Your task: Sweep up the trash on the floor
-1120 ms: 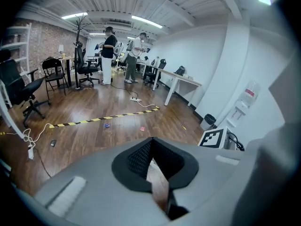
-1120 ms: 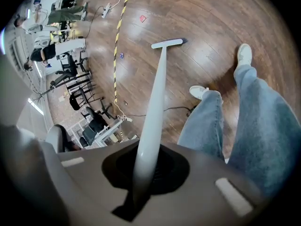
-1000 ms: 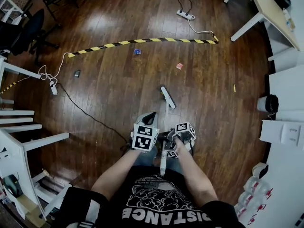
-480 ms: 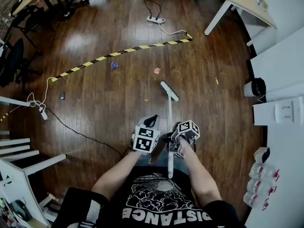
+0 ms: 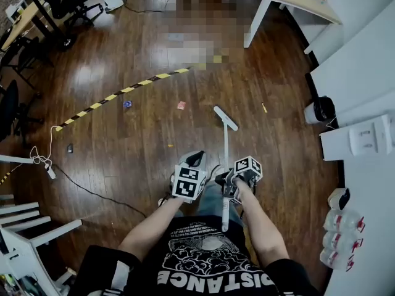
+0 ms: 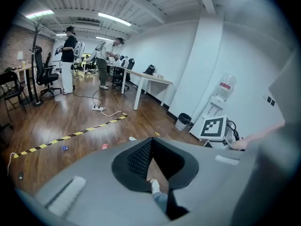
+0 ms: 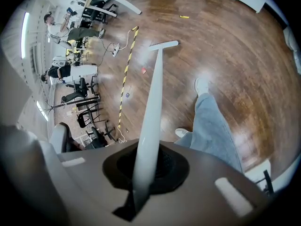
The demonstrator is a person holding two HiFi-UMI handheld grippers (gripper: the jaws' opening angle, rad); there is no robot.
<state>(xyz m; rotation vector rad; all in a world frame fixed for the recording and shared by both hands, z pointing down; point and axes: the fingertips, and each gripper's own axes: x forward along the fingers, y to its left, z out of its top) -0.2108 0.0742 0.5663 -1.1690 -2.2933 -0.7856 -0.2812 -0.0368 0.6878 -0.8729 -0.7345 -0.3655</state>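
One broom clamped by its handle in closed jaws of right gripper, head down on wood floor ahead | left gripper alongside, jaws apart, nothing between | red scrap, blue scrap beyond head, near striped tape | yellow bit right of head

The right gripper has its jaws closed tight on the pale handle of a broom; the handle runs away to a narrow head down at the wooden floor; a red scrap lies just left of the handle, near a yellow-and-black tape; a small yellow piece lies beyond the head; a leg in jeans with a white shoe stands right of the handle; office chairs stand far left.
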